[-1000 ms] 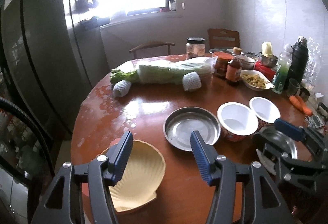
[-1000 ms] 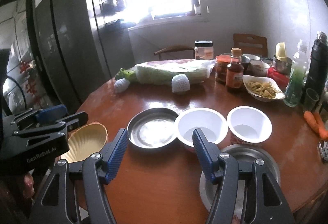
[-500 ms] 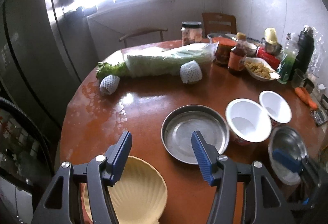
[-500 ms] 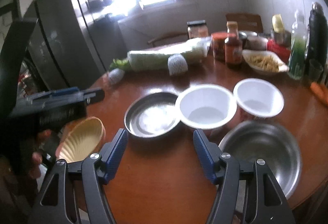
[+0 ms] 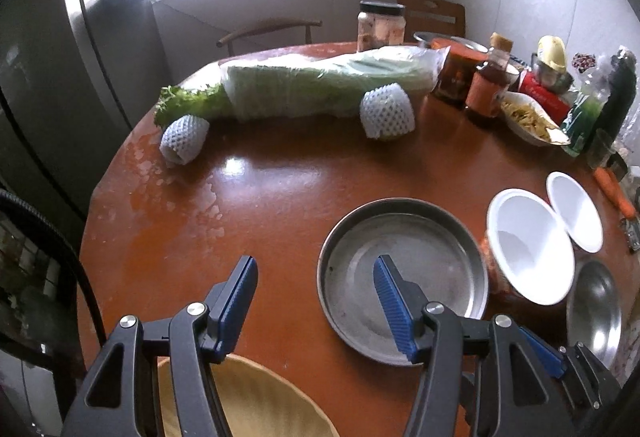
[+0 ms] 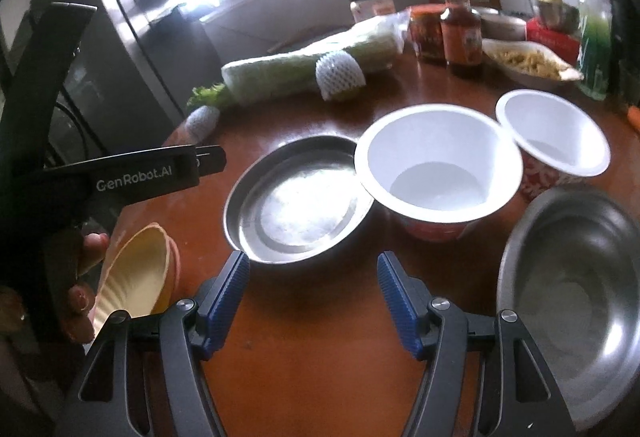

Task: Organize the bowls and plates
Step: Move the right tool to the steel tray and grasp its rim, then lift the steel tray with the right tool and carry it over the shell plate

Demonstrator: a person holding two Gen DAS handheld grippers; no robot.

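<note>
My left gripper [image 5: 316,275] is open and empty above the brown table. Its right finger hangs over the near rim of a shallow steel plate [image 5: 434,249]. A yellow shell-shaped dish [image 5: 264,401] lies just below and behind its fingers. Right of the plate stand two white bowls [image 5: 528,249] [image 5: 576,213] and a steel bowl [image 5: 596,305]. My right gripper [image 6: 313,269], open and empty, hovers in front of the steel plate [image 6: 296,201] and the larger white bowl [image 6: 436,165]. The steel bowl [image 6: 568,285] sits at its right, the shell dish [image 6: 136,273] at its left.
A wrapped cabbage [image 5: 320,89] and two foam-netted fruits [image 5: 386,111] lie across the table's far side. Jars, sauce bottles [image 5: 486,85], a dish of food [image 5: 528,117] and a carrot [image 5: 614,189] crowd the far right. A fridge [image 5: 60,77] stands on the left.
Both grippers came down and forward over the table. The shell dish slid under the left gripper, the steel plate now lies beneath its right finger. The bowls loom larger before the right gripper.
</note>
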